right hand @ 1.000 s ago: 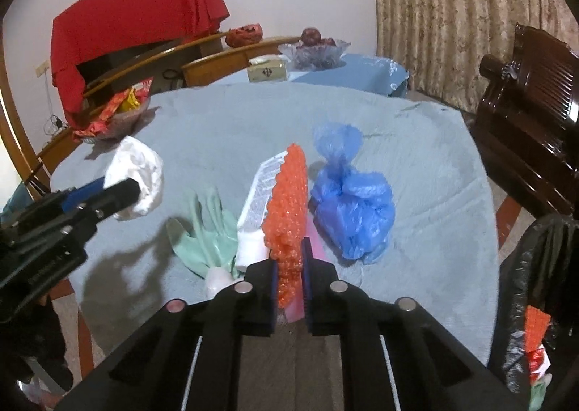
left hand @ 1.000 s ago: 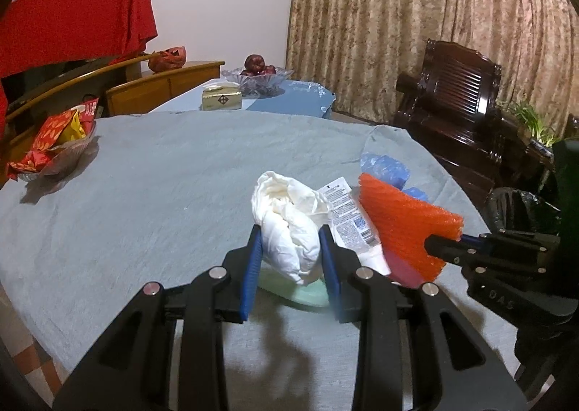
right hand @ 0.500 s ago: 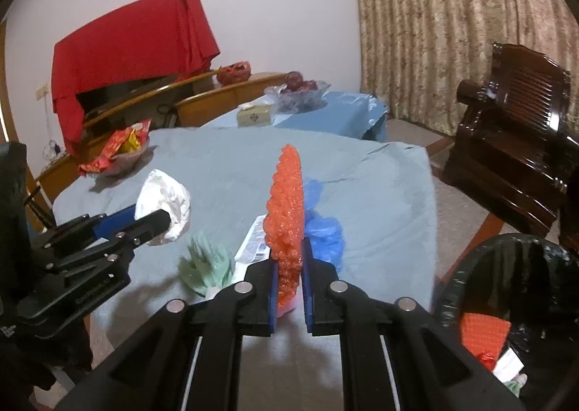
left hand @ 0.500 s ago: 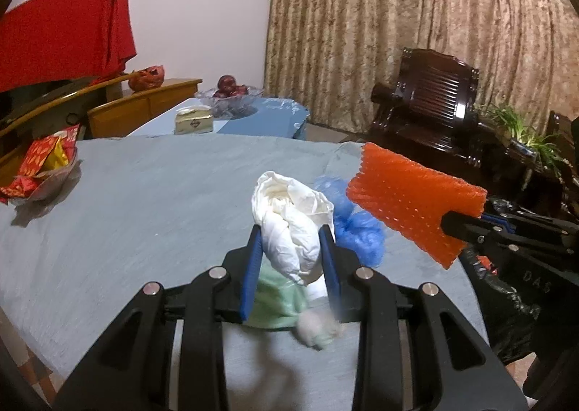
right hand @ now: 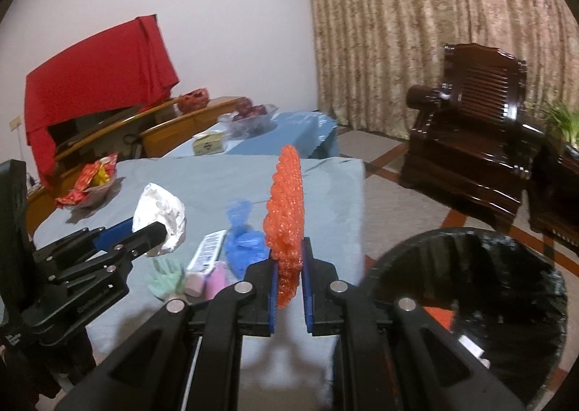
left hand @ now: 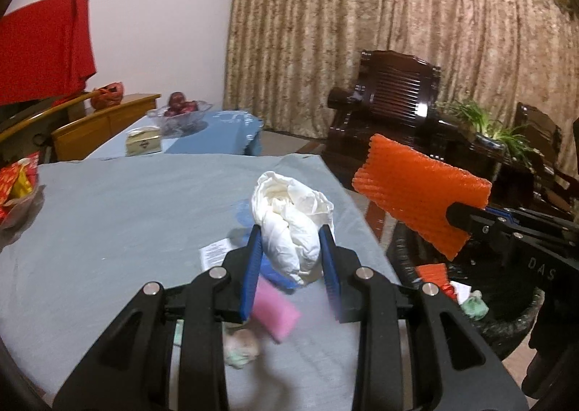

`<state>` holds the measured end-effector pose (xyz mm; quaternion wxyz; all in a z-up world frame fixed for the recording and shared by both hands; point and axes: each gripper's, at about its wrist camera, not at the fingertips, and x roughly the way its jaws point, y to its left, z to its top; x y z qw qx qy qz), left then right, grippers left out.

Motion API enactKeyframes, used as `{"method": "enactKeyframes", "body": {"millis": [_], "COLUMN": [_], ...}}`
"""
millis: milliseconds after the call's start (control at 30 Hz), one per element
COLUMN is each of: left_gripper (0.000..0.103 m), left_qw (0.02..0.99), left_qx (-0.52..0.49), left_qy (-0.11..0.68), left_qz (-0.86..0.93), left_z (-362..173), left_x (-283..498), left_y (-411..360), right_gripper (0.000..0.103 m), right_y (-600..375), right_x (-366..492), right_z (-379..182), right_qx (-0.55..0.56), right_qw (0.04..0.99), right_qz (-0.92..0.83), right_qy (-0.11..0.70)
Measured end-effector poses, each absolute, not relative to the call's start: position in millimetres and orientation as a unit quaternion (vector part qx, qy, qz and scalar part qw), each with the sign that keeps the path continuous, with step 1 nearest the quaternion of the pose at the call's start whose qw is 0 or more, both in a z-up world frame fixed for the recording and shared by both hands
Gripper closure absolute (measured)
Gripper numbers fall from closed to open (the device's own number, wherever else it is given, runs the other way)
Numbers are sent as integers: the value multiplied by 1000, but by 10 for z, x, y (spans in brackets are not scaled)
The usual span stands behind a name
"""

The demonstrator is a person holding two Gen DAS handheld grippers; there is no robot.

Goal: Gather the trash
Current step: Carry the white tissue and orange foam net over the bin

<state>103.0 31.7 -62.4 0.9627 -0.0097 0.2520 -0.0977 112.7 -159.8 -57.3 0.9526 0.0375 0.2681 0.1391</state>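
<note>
Trash lies in several spots. Far left on the worktop [right hand: 202, 179], a glass dish [right hand: 92, 194] holds red and yellow wrappers [right hand: 92, 172]. Left hand-held gripper [left hand: 291, 248] is closed to a medium gap on a crumpled white bag [left hand: 291, 219], lifted above the worktop; same wad shows in the right wrist view [right hand: 159, 212] between that gripper's jaws. Under and beside it, loose on the grey cloth: pale green glove [right hand: 164, 279], white label pack [right hand: 208, 251], pink block [right hand: 215, 282], knotted blue plastic bag [right hand: 242, 241]. In the left wrist view the pink block [left hand: 277, 311] and glove are blurred.

Right hand-held gripper [right hand: 289, 273] is nearly closed, narrow gap, pinching an orange foam net [right hand: 286, 215] edge-on and upright. From the left wrist view the net [left hand: 416, 190] hangs in the air past the worktop edge, above the bin [left hand: 506, 320]. Bin is black, bag-lined, on the floor right of the worktop; inside it: an orange piece [left hand: 432, 271], white paper scrap [left hand: 461, 289], greenish wad [left hand: 476, 306]. In the right wrist view the bin [right hand: 506, 302] sits low right, contents mostly dark.

Behind, a second blue-covered table carries a glass bowl [right hand: 253, 118] of dark red fruit and a small box [right hand: 208, 145].
</note>
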Motion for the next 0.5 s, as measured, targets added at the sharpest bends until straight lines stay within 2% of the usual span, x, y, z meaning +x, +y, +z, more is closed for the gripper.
{"method": "enactKeyframes", "body": {"millis": [500], "left_gripper": [73], "left_qw": [949], "left_qx": [15], "left_qy": [246], "left_qz": [-198], "left_z": [-669], "left_x": [1162], "left_y": [-691], "right_gripper": [92], "right_y": [-2505], "right_x": [908], "right_z": [-585], "right_qx": [57], "right_qw": [961], "right_qz": [38], "right_qy": [266]}}
